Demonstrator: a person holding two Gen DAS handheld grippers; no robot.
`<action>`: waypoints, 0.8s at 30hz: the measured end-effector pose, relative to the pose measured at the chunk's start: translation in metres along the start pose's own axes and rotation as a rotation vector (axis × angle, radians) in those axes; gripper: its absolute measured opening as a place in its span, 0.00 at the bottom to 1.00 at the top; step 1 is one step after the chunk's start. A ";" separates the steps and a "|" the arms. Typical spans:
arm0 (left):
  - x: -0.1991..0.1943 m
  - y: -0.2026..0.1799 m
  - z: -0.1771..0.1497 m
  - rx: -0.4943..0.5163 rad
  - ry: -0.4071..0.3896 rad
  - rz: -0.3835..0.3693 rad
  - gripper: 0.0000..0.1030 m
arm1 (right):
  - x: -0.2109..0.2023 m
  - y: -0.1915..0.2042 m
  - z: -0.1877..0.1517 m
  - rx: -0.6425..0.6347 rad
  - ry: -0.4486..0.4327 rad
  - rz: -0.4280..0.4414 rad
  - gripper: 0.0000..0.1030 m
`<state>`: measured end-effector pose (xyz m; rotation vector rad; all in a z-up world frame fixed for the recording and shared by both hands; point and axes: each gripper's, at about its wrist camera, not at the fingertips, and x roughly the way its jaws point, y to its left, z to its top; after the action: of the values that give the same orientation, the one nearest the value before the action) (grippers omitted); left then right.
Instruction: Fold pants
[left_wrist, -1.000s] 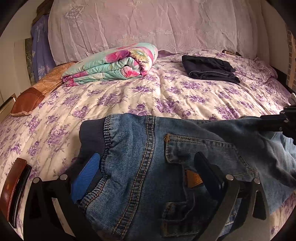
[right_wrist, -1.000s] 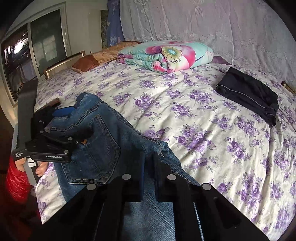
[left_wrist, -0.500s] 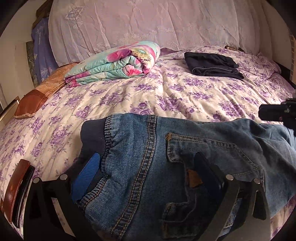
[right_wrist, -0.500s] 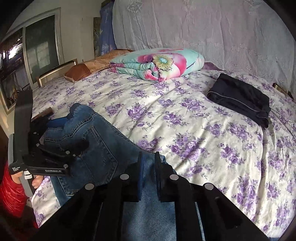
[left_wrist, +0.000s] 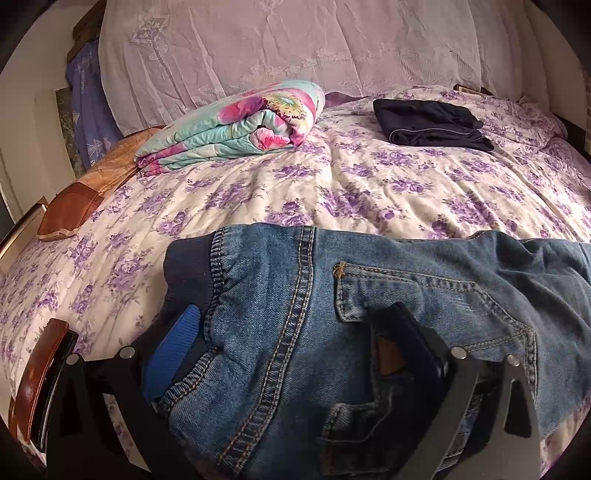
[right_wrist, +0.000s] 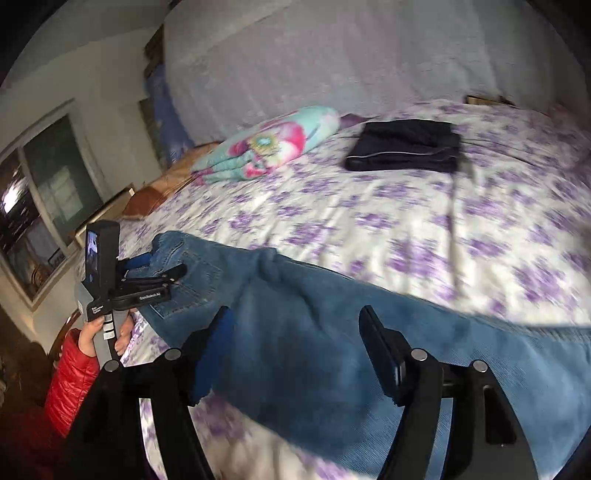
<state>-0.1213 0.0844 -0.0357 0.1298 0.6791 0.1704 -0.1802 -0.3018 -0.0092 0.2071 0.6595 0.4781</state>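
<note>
The blue jeans lay spread across the near edge of the bed, waistband end toward the left tongs and legs running off toward the right tongs. The left tongs were clamped on the waistband end, one blue pad against the dark elastic band and the other finger pressed by the back pocket. A hand in a red sleeve held that tool's grip. The right tongs had just been opening and stood wide apart over a denim leg, the cloth lying between and under the fingers with neither pad pressing it; this view was motion-blurred. Beyond the jeans, farther up the bed, sat a folded floral quilt and, to its right, a folded dark navy garment. A brown pillow lay left of the quilt, at the bed's edge.
</note>
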 end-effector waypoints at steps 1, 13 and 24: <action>0.000 -0.001 0.000 0.002 0.000 0.003 0.96 | -0.020 -0.024 -0.011 0.080 -0.005 -0.034 0.72; -0.001 -0.003 -0.001 0.012 -0.001 0.017 0.96 | -0.057 -0.186 -0.058 0.754 -0.118 -0.024 0.90; -0.001 -0.003 -0.001 0.011 -0.002 0.015 0.96 | -0.058 -0.188 -0.071 0.656 -0.296 -0.111 0.17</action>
<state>-0.1225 0.0813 -0.0361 0.1455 0.6773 0.1811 -0.1975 -0.4914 -0.0956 0.8397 0.5148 0.1042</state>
